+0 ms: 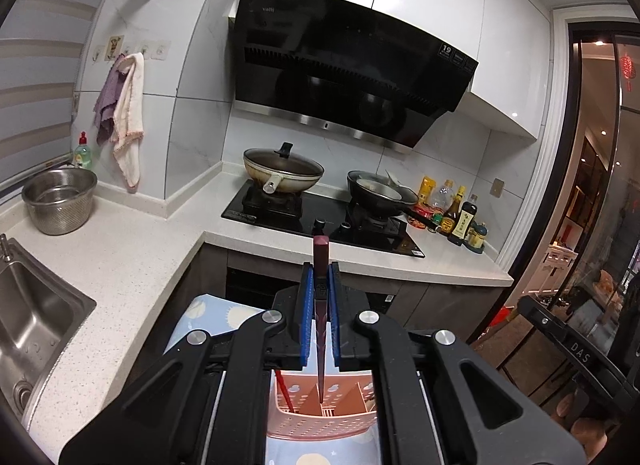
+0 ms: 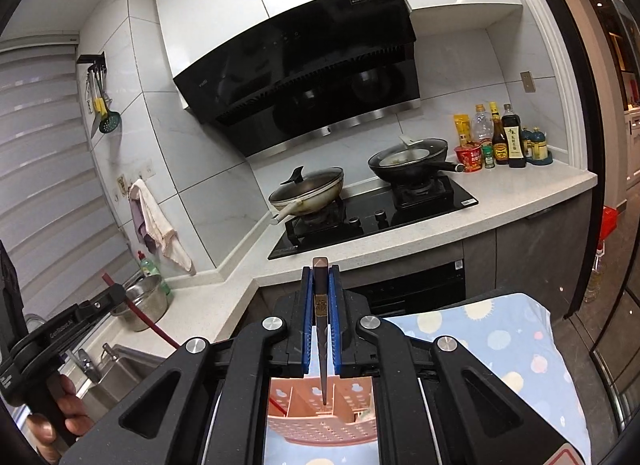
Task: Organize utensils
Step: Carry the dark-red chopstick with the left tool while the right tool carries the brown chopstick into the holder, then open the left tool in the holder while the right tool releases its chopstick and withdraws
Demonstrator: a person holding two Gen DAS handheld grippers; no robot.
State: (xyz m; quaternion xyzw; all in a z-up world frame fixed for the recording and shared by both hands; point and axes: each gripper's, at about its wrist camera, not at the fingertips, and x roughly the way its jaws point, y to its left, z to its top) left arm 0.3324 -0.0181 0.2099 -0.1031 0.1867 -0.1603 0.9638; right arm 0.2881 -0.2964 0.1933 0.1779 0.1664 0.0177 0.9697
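Note:
My left gripper (image 1: 320, 269) is shut on a dark red chopstick (image 1: 320, 305). It holds the chopstick upright, tip down over the middle of a pink perforated utensil basket (image 1: 322, 423). A red chopstick (image 1: 286, 391) leans in the basket's left compartment. My right gripper (image 2: 320, 271) is shut on a dark brown chopstick (image 2: 321, 329), tip down over the same pink basket (image 2: 322, 425). The left gripper (image 2: 116, 293) also shows in the right wrist view at the far left, with its red chopstick (image 2: 140, 315) slanting through it.
The basket stands on a blue patterned cloth (image 2: 500, 341). Behind are a white counter (image 1: 120, 261), a steel sink (image 1: 32, 325), a steel colander (image 1: 60, 199), a black hob with two pans (image 1: 320, 217) and sauce bottles (image 2: 500, 137).

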